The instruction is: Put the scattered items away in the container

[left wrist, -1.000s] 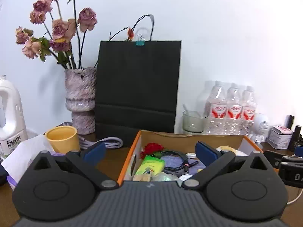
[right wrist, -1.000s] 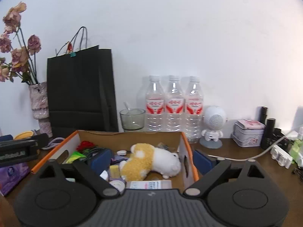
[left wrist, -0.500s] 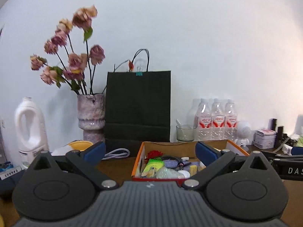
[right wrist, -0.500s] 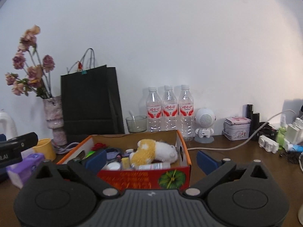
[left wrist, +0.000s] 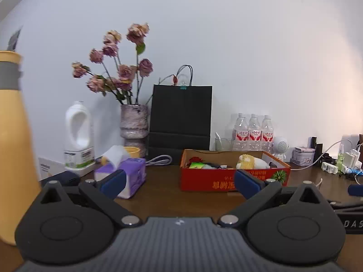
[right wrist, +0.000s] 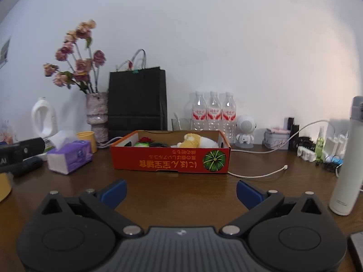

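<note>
Currently both tools are held low over the dark brown wooden table (right wrist: 181, 190), each with nothing between its blue pads.

Right gripper (right wrist: 181, 191): jaws spread wide, empty, above bare tabletop. Ahead of it, apart from it, sits the shallow red cardboard box with orange inner rim and a green pumpkin print (right wrist: 170, 159). Inside the box: a yellow-and-white plush toy (right wrist: 196, 141) toward the right end, a red artificial flower (right wrist: 146, 139), a green packet (right wrist: 141, 144) and a coiled black cable (right wrist: 158, 145) toward the left end.

Left gripper (left wrist: 180, 182): jaws likewise wide apart, empty. From its camera the same box (left wrist: 226, 181) lies ahead and to the right, with the plush toy (left wrist: 249, 162) showing above the rim.

Outside the box:
- purple soft pack of tissues with a white sheet sticking up (right wrist: 70, 155), to its left
- yellow cup (right wrist: 87, 139) just behind the tissues
- loose white charging cable (right wrist: 258, 174) on the table at the box's right corner
- tall white insulated bottle with a grey cap (right wrist: 347, 158), upright at far right
- tall yellow bottle with a grey band (left wrist: 13, 140), very close at the left wrist view's left edge

Along the wall: mottled vase of dried pink roses (right wrist: 97, 115), black paper bag (right wrist: 136, 99), three water bottles (right wrist: 213, 111), small white robot-shaped figure (right wrist: 246, 129).
</note>
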